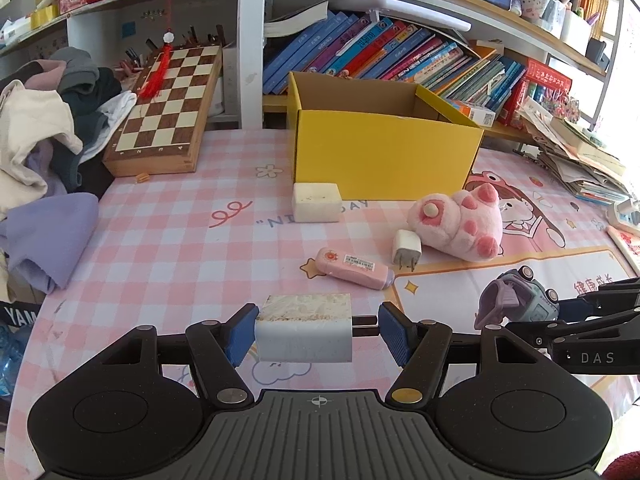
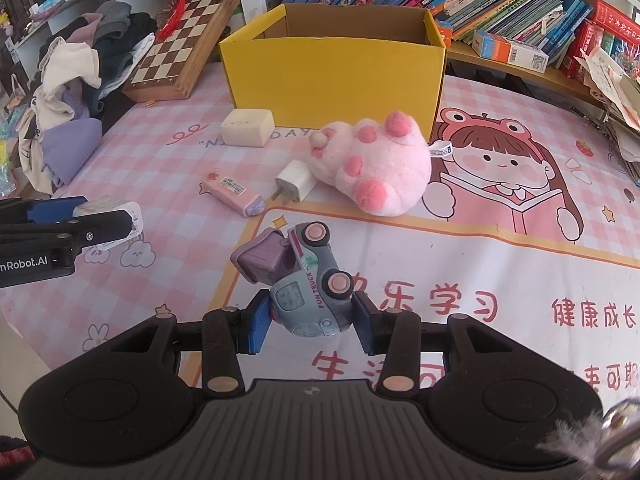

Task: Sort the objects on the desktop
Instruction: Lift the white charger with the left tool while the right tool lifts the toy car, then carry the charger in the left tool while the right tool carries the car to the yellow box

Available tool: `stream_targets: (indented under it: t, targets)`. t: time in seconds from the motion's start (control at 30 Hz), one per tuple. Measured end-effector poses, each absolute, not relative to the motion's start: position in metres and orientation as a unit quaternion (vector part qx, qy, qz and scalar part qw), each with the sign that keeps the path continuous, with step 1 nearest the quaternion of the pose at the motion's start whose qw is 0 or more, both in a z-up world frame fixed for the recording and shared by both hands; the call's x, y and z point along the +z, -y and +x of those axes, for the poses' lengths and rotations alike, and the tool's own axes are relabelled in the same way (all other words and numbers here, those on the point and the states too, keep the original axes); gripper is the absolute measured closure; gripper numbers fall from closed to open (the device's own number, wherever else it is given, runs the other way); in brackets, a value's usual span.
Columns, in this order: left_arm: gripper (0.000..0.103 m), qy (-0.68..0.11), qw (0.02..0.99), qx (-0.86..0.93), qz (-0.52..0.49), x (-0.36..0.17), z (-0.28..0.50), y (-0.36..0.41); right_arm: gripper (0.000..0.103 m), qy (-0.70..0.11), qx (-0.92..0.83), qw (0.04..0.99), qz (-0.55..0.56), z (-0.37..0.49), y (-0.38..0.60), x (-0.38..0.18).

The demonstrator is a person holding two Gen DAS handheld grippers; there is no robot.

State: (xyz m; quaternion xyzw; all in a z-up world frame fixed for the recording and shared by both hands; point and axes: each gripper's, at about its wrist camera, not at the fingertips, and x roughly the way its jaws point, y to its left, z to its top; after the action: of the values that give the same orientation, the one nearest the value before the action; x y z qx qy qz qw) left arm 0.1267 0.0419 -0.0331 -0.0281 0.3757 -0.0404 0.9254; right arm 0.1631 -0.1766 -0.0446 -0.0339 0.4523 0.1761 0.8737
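My left gripper is shut on a white power adapter, its prongs against the right pad, held above the pink checked table. My right gripper is shut on a grey-blue toy truck with a purple bed, also seen in the left wrist view. An open yellow cardboard box stands at the back. In front of it lie a white block, a pink plush toy, a small white charger and a pink tube-shaped case.
A chessboard box leans at the back left beside a pile of clothes. Shelves of books run behind the box. Stacked papers sit at the right edge.
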Motion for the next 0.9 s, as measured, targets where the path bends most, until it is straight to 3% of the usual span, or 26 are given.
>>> stream_targets:
  t: [0.4,0.9]
  targets:
    - [0.038,-0.359,0.931,-0.064,-0.018,-0.017,0.130,-0.045,0.062,-0.458,0.176,0.871,-0.026,0.165,0.175,-0.036]
    - [0.038,-0.306,0.948,-0.082,-0.006,0.027,0.163,-0.037,0.062,-0.414,0.201,0.886,-0.047,0.209,0.179,0.013]
